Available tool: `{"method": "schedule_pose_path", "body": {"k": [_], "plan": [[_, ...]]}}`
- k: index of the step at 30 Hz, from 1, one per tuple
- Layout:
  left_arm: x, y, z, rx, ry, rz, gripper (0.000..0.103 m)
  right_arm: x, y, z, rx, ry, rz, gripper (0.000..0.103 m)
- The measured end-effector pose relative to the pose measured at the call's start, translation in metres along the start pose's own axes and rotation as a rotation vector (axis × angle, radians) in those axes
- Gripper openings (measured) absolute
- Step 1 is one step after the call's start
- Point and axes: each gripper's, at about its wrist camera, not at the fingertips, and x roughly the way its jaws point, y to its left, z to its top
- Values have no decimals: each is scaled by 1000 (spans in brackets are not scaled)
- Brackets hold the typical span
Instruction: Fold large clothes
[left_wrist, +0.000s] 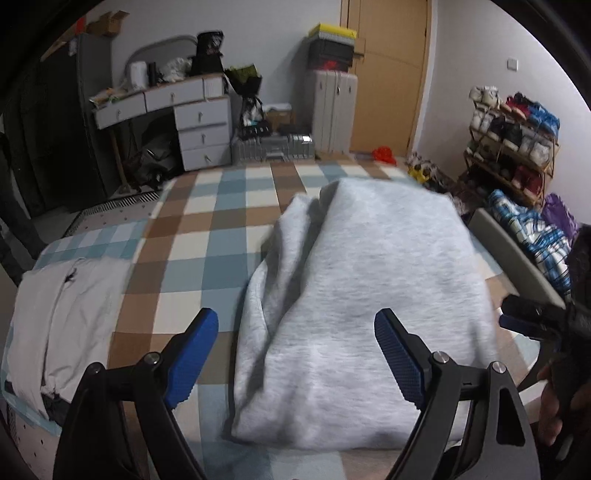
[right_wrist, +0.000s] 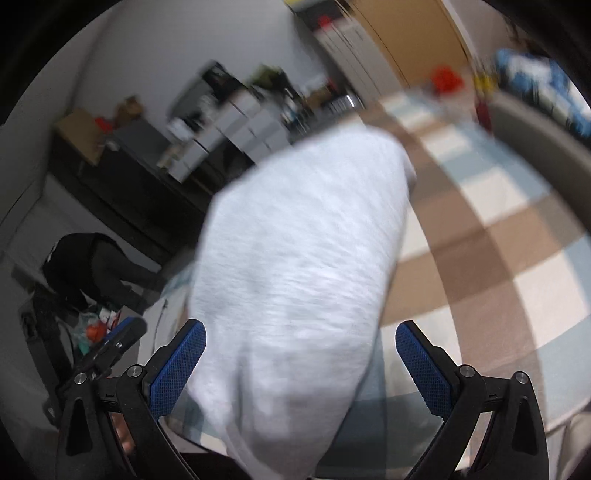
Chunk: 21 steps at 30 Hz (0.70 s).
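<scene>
While both grippers hang over the bed (left_wrist: 229, 221), nothing is gripped: left gripper (left_wrist: 295, 354) has its jaws spread wide, blue pads clear of cloth, and right gripper (right_wrist: 301, 363) is released too, pads either side of the sweatshirt (left_wrist: 369, 288) without pressing it. Grey sweatshirt lies folded toward the bed's right edge, long axis running from near edge to far edge, loose folds on its left side. Second pale garment (left_wrist: 62, 317) sits at the near-left corner, well apart. Right view is motion-blurred.
</scene>
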Motion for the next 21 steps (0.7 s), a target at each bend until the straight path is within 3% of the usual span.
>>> {"method": "schedule_pose_path", "body": {"k": [3,9,16,21], "plan": [[23,8,-1,-1,87,-21,83,28,-13,17,47,98,30,103],[50,29,-9,-74,213,-126,83,64,-22,39,109,161,105,103],[60,36,-14,-93,285,-173,84,80,-20,49,83,199,123,103],[51,50,-26,-220,325,-225,84,74,-26,45,76,193,138,101]]}}
